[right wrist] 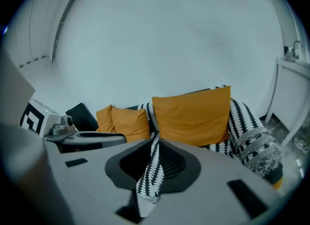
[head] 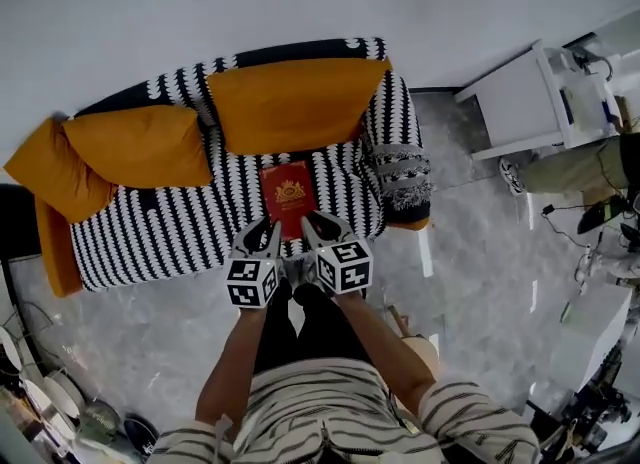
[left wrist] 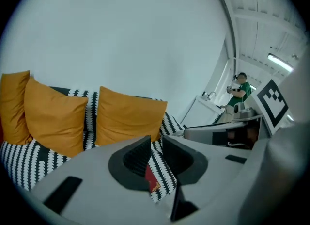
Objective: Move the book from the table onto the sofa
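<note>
A long sofa covered in black-and-white zigzag cloth stands against the pale wall. On it lean plump orange fabric cushions – the widest one against the sofa's back near its right arm, two more towards its left end. A white boxy cabinet stands off the sofa's right end. The small dark-red book with a gold crest lies flat on the sofa seat, just below the widest cushion. The left gripper and the right gripper hang side by side over the sofa's front edge, tips near the book's lower edge (neither touches it) – each pair of jaws a narrow slit apart, nothing between them
</note>
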Demonstrator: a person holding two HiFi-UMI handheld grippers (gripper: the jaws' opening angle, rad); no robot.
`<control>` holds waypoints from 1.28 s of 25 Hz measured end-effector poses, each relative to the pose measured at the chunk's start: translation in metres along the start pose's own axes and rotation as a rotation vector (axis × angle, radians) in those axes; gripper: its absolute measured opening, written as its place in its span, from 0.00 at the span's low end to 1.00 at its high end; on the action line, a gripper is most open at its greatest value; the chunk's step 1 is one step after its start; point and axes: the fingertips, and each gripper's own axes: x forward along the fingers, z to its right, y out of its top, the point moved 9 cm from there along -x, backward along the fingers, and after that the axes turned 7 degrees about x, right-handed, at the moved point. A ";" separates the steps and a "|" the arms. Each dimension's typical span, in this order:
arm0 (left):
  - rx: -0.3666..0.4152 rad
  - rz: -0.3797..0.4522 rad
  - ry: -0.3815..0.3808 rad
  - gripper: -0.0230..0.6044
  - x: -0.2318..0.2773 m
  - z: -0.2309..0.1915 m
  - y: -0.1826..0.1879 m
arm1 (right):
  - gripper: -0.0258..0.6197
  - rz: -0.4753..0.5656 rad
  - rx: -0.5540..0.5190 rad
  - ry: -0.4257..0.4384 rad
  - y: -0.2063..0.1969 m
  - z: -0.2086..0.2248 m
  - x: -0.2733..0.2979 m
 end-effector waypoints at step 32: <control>0.360 0.546 -0.028 0.05 -0.162 0.091 0.240 | 0.06 0.605 -0.280 0.108 0.196 -0.129 -0.202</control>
